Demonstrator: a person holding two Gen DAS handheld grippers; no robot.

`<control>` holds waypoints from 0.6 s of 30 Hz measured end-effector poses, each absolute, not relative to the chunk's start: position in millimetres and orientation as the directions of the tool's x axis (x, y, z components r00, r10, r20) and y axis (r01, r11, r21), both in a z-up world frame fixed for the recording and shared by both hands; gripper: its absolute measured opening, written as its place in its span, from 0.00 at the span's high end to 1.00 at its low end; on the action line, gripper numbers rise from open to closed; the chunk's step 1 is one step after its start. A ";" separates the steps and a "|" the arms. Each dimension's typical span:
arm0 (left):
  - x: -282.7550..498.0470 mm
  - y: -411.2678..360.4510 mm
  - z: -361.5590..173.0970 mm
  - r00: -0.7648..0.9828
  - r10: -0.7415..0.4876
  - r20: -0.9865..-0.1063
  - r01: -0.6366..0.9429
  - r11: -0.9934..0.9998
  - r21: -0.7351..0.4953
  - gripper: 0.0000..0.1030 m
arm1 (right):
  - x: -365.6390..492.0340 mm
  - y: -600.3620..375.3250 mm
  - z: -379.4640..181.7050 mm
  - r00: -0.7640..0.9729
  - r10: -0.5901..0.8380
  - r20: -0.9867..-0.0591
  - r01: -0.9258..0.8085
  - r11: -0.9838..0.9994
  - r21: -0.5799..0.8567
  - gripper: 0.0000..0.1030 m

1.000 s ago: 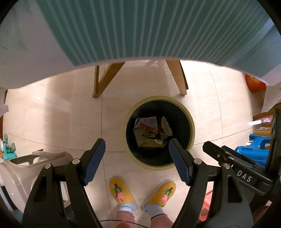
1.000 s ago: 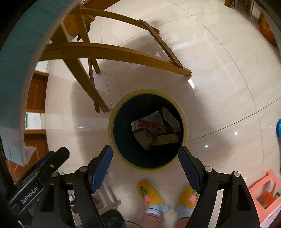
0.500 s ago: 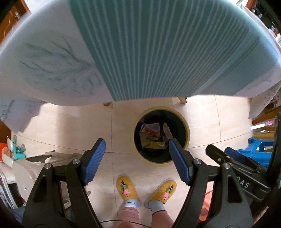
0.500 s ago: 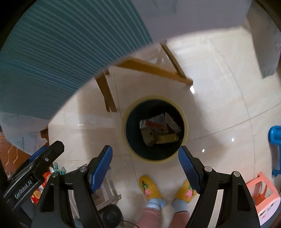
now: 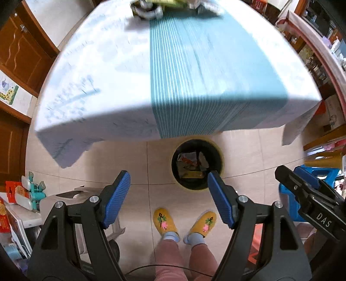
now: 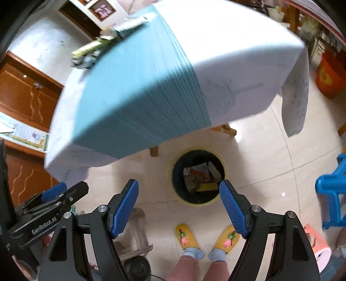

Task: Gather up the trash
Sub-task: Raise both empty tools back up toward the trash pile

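Left wrist view: the left gripper point(image 5: 167, 192) is held above the floor with its jaws spread wide and nothing between them. The bin point(image 5: 197, 164) stands on the floor below the near edge of the table point(image 5: 97, 90) and already holds crumpled wrappers. At the far end of the table lies more trash point(image 5: 170, 6): a blurred cluster with a grey crumpled piece and yellow-green packaging. Blur prevents a count of the items. The right gripper shows at the right edge; its jaw state cannot be read here.

Right wrist view: the right gripper point(image 6: 179, 204) also has its jaws wide apart and empty. The bin point(image 6: 197, 176) is below and ahead. The trash point(image 6: 97, 49) lies near the far left corner of the table point(image 6: 237, 54), well apart from both grippers. A long green-and-white packet is visible in it.

Handling judgement: the items appear to be light, thin packaging, soft and easily crushed, possibly slippery if foil or film. Take the long packet across its narrow width near the middle. Pinch crumpled pieces at a raised fold, not flat against the cloth, to avoid dragging the cloth.
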State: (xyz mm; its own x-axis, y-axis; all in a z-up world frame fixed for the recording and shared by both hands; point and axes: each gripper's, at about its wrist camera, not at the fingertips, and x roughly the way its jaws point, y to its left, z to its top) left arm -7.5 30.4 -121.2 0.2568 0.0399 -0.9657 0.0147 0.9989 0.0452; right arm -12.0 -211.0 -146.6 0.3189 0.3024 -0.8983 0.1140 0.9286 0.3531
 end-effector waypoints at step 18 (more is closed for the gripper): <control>-2.3 32.2 100.7 0.470 0.109 -0.876 -0.061 0.994 0.091 0.30 | 3.4 -209.2 73.0 0.487 0.393 -0.780 -0.154 0.918 0.366 0.33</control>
